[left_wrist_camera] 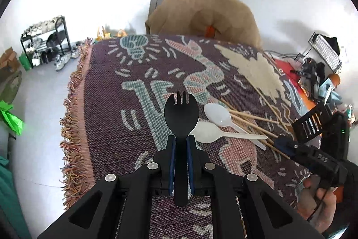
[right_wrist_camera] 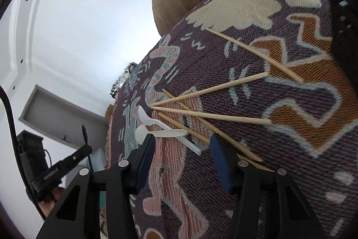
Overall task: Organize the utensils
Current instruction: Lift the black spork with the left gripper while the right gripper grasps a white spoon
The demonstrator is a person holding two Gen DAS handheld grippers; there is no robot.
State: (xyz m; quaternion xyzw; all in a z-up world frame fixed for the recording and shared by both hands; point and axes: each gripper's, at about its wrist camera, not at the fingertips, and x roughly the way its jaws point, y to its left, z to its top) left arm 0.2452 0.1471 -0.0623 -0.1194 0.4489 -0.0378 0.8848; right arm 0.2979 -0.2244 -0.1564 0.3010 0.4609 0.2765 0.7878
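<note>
Woven blanket point(left_wrist_camera: 107, 118) filled mid-frame; my left gripper point(left_wrist_camera: 181, 145) clamped the black spork point(left_wrist_camera: 181, 113), right gripper point(right_wrist_camera: 182, 149) gaped empty, risking scattering the chopsticks point(right_wrist_camera: 210, 115).

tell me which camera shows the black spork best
The left wrist view. The black spork sits dead centre there, its handle clamped in the left gripper, tines and bowl fully visible above the blanket. The right wrist view catches it only edge-on at far left, a thin dark sliver.
</note>
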